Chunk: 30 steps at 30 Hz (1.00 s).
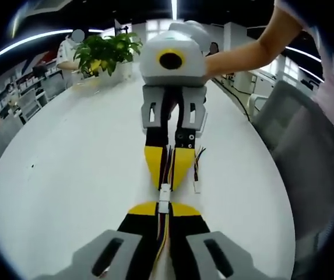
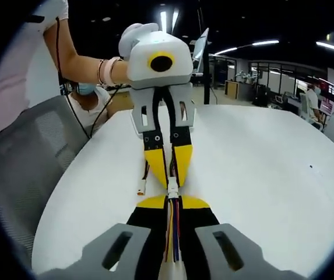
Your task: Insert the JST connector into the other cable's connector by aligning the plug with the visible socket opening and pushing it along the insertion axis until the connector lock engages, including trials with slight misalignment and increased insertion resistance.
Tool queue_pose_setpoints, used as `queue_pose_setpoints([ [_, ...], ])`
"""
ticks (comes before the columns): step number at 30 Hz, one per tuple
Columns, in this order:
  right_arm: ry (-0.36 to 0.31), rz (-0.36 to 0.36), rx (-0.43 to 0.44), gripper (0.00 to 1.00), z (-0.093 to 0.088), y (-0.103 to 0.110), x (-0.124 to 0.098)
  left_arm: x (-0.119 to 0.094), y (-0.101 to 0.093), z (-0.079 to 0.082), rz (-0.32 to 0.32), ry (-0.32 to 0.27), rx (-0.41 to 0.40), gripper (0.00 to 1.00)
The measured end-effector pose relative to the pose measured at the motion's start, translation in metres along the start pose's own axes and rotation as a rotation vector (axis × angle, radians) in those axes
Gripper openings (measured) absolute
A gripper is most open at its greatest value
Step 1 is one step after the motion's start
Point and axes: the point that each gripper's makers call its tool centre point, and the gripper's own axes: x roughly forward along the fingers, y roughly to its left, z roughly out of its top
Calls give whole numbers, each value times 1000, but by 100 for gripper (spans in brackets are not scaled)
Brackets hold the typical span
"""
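At centre-bottom of the left gripper view, the left gripper (image 1: 164,211) and right gripper (image 1: 168,175), each clamped on its own cable, hold the white JST connector (image 1: 164,195) apparently mated to its socket above the white table (image 1: 67,175), so a firm axial push should confirm the lock.

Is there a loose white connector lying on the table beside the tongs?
Yes, a loose connector with short wires lies on the white table.
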Motion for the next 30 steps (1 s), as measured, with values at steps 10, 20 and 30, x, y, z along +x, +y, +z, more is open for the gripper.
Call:
queue_pose_setpoints([
  [10,12,8,7,2,-12,0,7,7,3,-13,-14,23,1,0],
  [20,13,12,18,3,-17,0,10,11,2,-20,-15,34,-5,0],
  [30,5,8,35,3,-19,0,9,17,4,-23,-15,27,-19,0],
])
